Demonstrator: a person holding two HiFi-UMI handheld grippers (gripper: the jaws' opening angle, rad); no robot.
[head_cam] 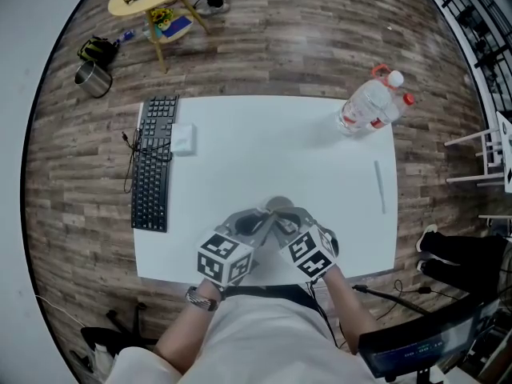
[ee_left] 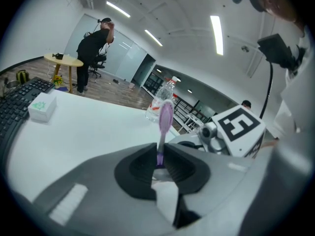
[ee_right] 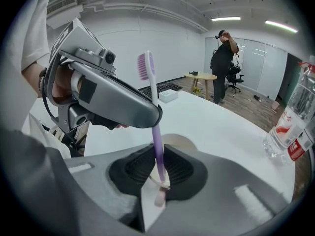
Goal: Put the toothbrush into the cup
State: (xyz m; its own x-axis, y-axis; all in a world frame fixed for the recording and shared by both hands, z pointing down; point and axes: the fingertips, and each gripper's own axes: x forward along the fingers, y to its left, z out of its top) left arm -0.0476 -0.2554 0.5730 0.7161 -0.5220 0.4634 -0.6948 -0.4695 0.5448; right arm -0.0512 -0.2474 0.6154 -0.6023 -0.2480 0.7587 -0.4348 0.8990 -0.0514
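Two grippers on one toothbrush (ee_right: 156,141), brush upright with the bristle head at the top.

- Left gripper (ee_left: 160,165): jaws clenched on the purple shaft. Seen from the right gripper view, its tip pinches the brush partway up, about where purple turns to white.
- Right gripper (ee_right: 158,170): jaws also closed on the handle, lower down. The butt end pokes out below the pads on the camera side.
- Cup (ee_right: 179,140): a pale round rim just behind the right gripper's jaws, standing on the white table (head_cam: 264,150) near its front edge. In the head view it sits tucked between the two jaw tips, mostly hidden.
- Elsewhere on the table: keyboard (head_cam: 154,162) at the left edge, water bottles (head_cam: 372,102) at the far right corner — both well apart from the work.

Progress, as I judge it: the brush is picked up, stood on end and brought right beside the cup — but its lower end looks outside the rim, so it is not in yet. Left to do: one gripper lets go, the other carries the butt end over the mouth, lowers it and releases. Whether the cup is empty cannot be seen.
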